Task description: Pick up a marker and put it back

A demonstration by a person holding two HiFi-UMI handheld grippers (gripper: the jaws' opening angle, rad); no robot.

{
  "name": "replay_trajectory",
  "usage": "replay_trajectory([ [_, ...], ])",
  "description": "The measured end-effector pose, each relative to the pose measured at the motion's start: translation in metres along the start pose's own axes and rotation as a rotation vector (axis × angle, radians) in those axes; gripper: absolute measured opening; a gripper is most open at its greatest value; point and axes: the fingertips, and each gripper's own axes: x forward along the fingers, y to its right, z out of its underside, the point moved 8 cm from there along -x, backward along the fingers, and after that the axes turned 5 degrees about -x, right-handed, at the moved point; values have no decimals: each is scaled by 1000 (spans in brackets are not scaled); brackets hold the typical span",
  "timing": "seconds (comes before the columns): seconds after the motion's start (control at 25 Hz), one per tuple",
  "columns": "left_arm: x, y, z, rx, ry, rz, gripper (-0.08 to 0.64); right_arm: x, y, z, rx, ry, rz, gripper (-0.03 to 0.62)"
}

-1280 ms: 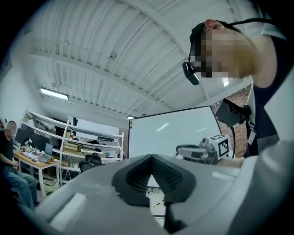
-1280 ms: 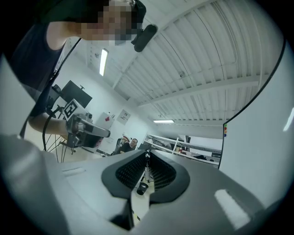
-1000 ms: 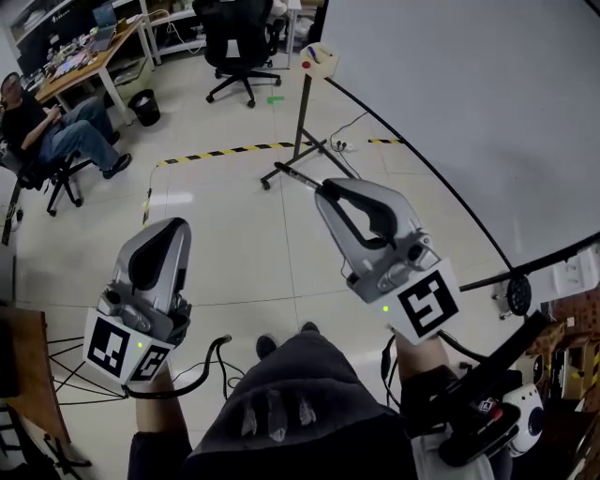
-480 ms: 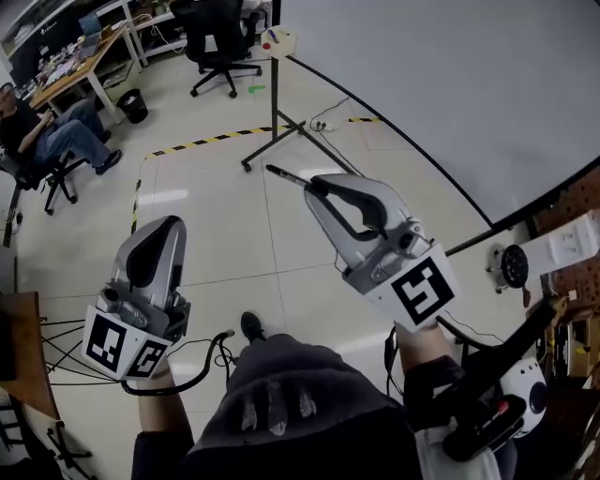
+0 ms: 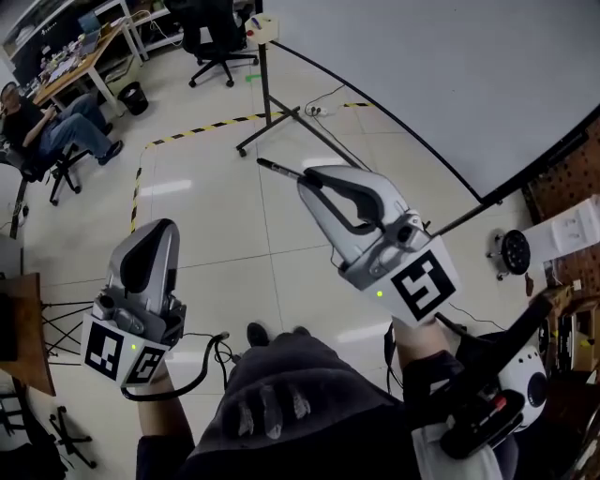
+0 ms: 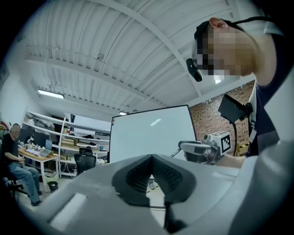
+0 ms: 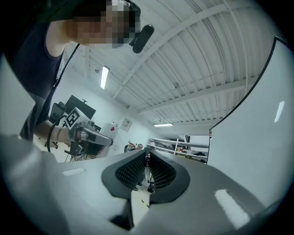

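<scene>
In the head view my right gripper (image 5: 314,178) is held out level over the floor, shut on a thin black marker (image 5: 279,170) that sticks out past its tip to the left. In the right gripper view the pads (image 7: 158,172) stand close together with a thin dark thing between them. My left gripper (image 5: 161,228) hangs at the lower left, apart from the marker, jaws together with nothing in them; its own view shows the tips (image 6: 151,157) meeting. The whiteboard (image 5: 450,75) fills the upper right.
A black stand (image 5: 267,112) with a small box (image 5: 262,26) on top rises ahead by the whiteboard's edge. Yellow-black tape (image 5: 197,131) crosses the floor. A seated person (image 5: 47,122), an office chair (image 5: 211,37), a bin (image 5: 133,97) and a desk (image 5: 84,56) are far left. A brown table edge (image 5: 19,328) lies left.
Both grippers have been carried across the floor toward the whiteboard; the stand and board edge have slid up and left in view. The marker stays in the right gripper.
</scene>
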Motion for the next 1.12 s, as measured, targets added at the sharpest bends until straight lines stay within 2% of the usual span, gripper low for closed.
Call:
replay_trajectory([
  [0.12,0,2,1,9,-14,-2,6,-3,-1,-5,22,16,11,31],
  [0.32,0,-2,8,-17,-28,-2,6,-10,-4,-1,42,-21,39,31],
  [0.52,-22,-18,3,-20,14,-33,6,-12,-12,-4,-2,-62,51,31],
  [0.8,-56,-39,3,-10,22,-9,6,8,-42,-12,-70,-103,48,31],
  [0.96,-69,-55,1,-20,12,-1,6,24,-59,-14,-71,-122,45,31],
  [1.12,-76,-60,-1,-44,9,22,6,23,-63,-17,-67,-131,80,31],
])
